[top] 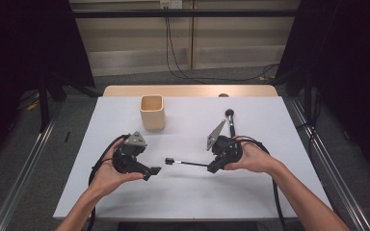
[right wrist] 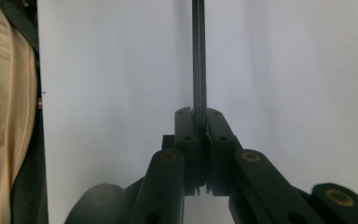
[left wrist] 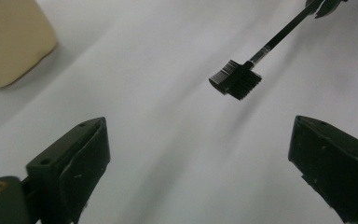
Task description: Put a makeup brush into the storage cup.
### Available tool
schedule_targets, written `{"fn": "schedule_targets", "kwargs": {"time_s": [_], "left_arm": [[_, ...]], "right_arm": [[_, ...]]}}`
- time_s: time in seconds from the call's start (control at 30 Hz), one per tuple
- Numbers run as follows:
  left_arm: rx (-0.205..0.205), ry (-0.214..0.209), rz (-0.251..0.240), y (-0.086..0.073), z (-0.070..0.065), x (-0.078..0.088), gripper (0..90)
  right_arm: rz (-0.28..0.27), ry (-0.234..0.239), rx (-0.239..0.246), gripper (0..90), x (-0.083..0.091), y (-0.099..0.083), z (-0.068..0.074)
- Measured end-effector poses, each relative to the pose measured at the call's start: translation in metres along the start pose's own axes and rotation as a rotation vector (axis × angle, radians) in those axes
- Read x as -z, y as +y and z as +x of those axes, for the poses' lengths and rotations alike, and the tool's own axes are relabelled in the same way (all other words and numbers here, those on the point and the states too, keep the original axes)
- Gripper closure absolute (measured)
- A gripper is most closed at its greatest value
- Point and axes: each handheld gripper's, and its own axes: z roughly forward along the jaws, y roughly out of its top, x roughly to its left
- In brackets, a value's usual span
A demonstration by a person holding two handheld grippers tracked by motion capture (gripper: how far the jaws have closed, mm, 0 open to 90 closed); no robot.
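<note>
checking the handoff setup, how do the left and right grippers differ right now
The left gripper has its jaws spread wide with nothing between them; the right gripper has its jaws shut on the thin black handle of a brow brush. The left gripper's jaws point toward the brush head, while the right gripper's jaws point back toward the left gripper. Both are black, hand-held above the white table, each with a trailing cable.

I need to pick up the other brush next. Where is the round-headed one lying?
In the high view the round-headed brush lies on the white table, far right of centre, just beyond the right gripper and right of the beige cup.
</note>
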Motion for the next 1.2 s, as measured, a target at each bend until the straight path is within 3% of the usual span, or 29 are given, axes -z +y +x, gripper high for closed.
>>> {"fn": "schedule_targets", "kwargs": {"time_s": [0.07,0.13,0.2,0.27,0.57,0.67,0.8,0.9,1.03,1.07,1.2], "left_arm": [[-0.008,0.018,-0.008,-0.004,-0.002,0.005,4.7],[0.017,0.049,-0.022,-0.007,-0.004,0.010,4.7],[0.019,0.044,-0.049,-0.011,-0.005,0.015,4.1],[0.029,0.041,-0.079,-0.016,-0.005,0.017,3.3],[0.066,0.108,-0.171,-0.031,-0.009,0.024,3.5],[0.072,0.063,-0.174,-0.033,-0.010,0.025,4.4],[0.060,0.091,-0.187,-0.035,-0.014,0.026,4.6],[0.068,0.099,-0.204,-0.038,-0.016,0.028,4.6],[0.050,0.122,-0.200,-0.038,-0.020,0.029,4.6],[0.047,0.121,-0.199,-0.038,-0.021,0.029,4.7],[0.045,0.118,-0.200,-0.038,-0.023,0.026,4.6]], "right_arm": [[-0.018,-0.010,-0.026,86.1,0.001,-0.004,0.000],[-0.032,-0.021,-0.035,86.1,0.002,-0.007,0.000],[-0.056,-0.033,-0.043,86.1,0.004,-0.010,0.000],[-0.081,-0.086,-0.061,86.1,0.004,-0.015,0.001],[-0.181,-0.122,-0.146,86.1,0.003,-0.034,0.008],[-0.201,-0.129,-0.175,86.1,0.000,-0.038,0.011],[-0.223,-0.147,-0.181,86.2,-0.004,-0.040,0.020],[-0.281,-0.154,-0.202,86.2,-0.008,-0.042,0.023],[-0.333,-0.167,-0.225,86.2,-0.006,-0.046,0.022],[-0.346,-0.149,-0.232,86.2,-0.005,-0.047,0.020],[-0.377,-0.157,-0.230,86.2,-0.007,-0.050,0.020]]}}
